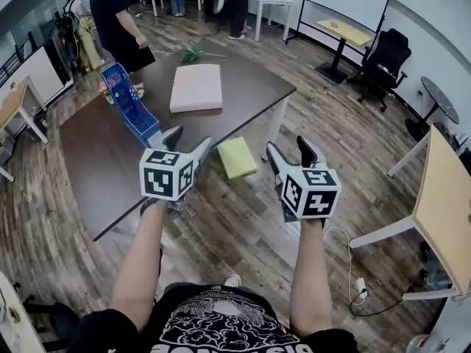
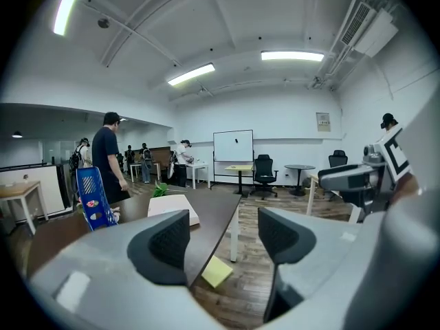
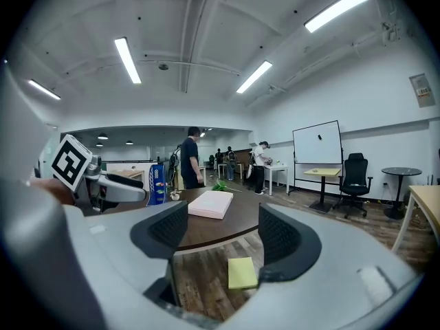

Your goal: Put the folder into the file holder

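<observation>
A pink folder [image 1: 196, 87] lies flat on the dark brown table [image 1: 96, 160], toward its far end. Standing along the table's left side is a blue mesh file holder [image 1: 131, 105]. A yellow-green folder [image 1: 237, 157] lies on the wood floor beside the table's near right edge. My left gripper [image 1: 188, 140] hovers over the table's near corner, open and empty. My right gripper [image 1: 288, 147] hangs over the floor to its right, also open and empty. In the left gripper view the pink folder [image 2: 172, 205] and the holder [image 2: 93, 198] show beyond the jaws. In the right gripper view the yellow-green folder [image 3: 241, 273] lies below the jaws.
A person in a dark shirt [image 1: 118, 17] stands at the table's far left by the holder. A green plant sprig [image 1: 193, 52] lies at the far edge. A light wood desk [image 1: 445, 197] is at the right, with a power cable [image 1: 353, 271] on the floor.
</observation>
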